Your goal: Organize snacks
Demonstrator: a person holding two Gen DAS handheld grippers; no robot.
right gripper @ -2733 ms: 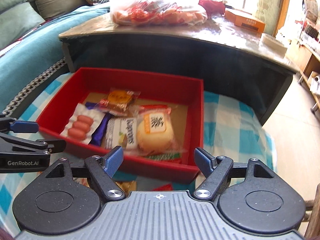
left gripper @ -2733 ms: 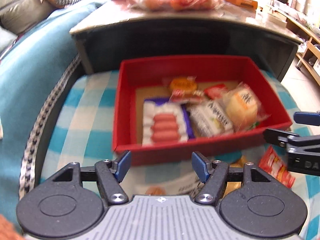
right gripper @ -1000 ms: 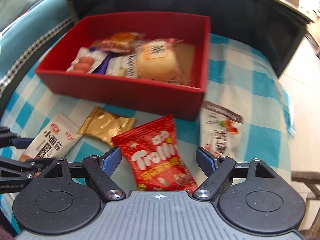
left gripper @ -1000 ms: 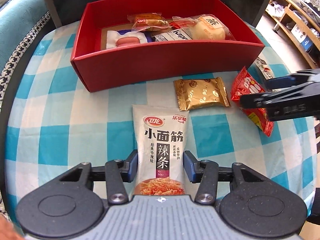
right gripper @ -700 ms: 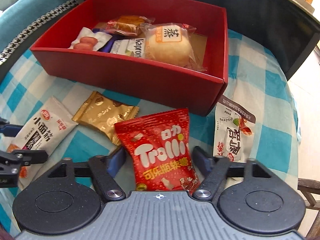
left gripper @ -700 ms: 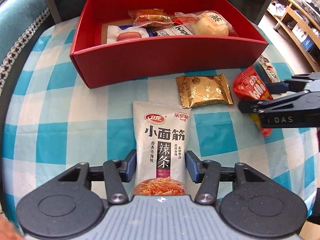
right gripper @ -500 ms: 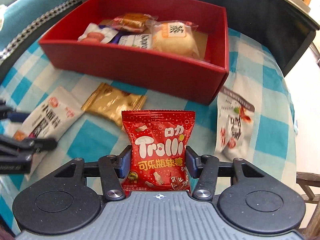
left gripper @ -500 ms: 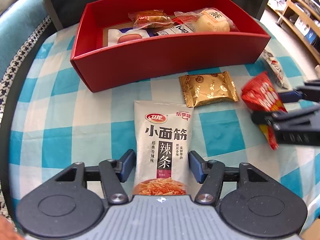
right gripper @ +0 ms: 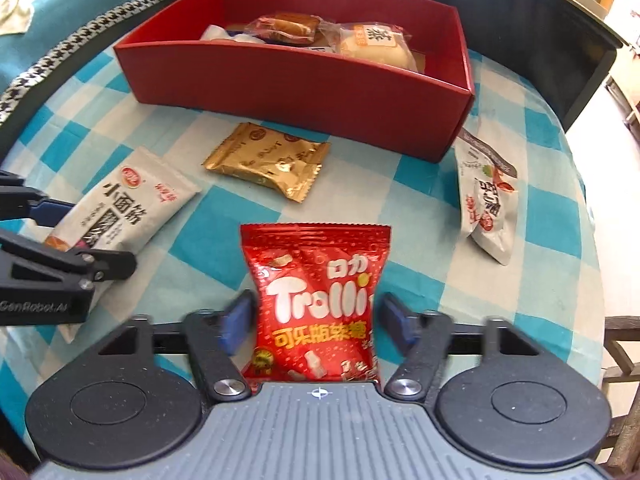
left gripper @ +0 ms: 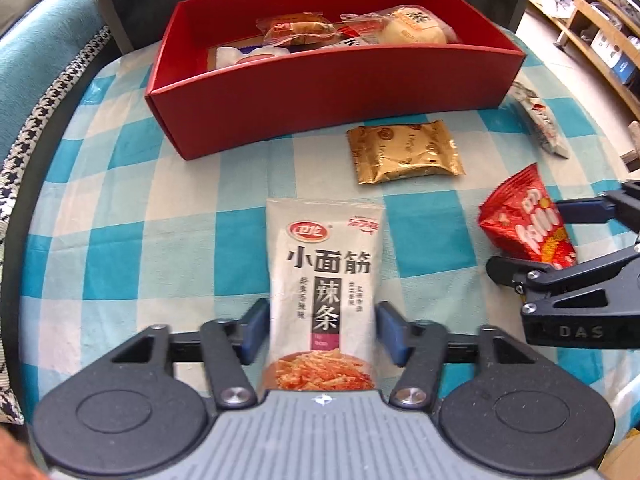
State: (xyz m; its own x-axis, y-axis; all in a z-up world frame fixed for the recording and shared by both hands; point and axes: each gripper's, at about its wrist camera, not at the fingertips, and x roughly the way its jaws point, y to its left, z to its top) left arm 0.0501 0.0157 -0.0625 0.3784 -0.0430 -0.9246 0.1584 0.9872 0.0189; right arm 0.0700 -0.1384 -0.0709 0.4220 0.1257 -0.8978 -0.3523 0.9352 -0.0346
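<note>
A white spicy-strip packet (left gripper: pixel 324 264) lies flat on the checked cloth between the fingers of my left gripper (left gripper: pixel 322 330). Its jaws are opening and the pads stand just clear of the packet's edges. A red Trolli bag (right gripper: pixel 320 292) sits between the fingers of my right gripper (right gripper: pixel 316 320). Those jaws are opening too, with a small gap on each side of the bag. The red box (left gripper: pixel 332 96) stands behind, holding a bun (right gripper: pixel 376 46) and several other snacks.
A gold packet (right gripper: pixel 268 164) lies in front of the box. A grey-white packet (right gripper: pixel 486 196) lies by the box's right corner. A dark low table (right gripper: pixel 540 12) rises behind the box. A teal sofa (left gripper: pixel 36 56) is at the left and wooden shelves (left gripper: pixel 592 20) at the right.
Half a second ago my right pads pinched the Trolli bag; now they stand apart from it. My left jaws have widened around the white packet, which has not moved.
</note>
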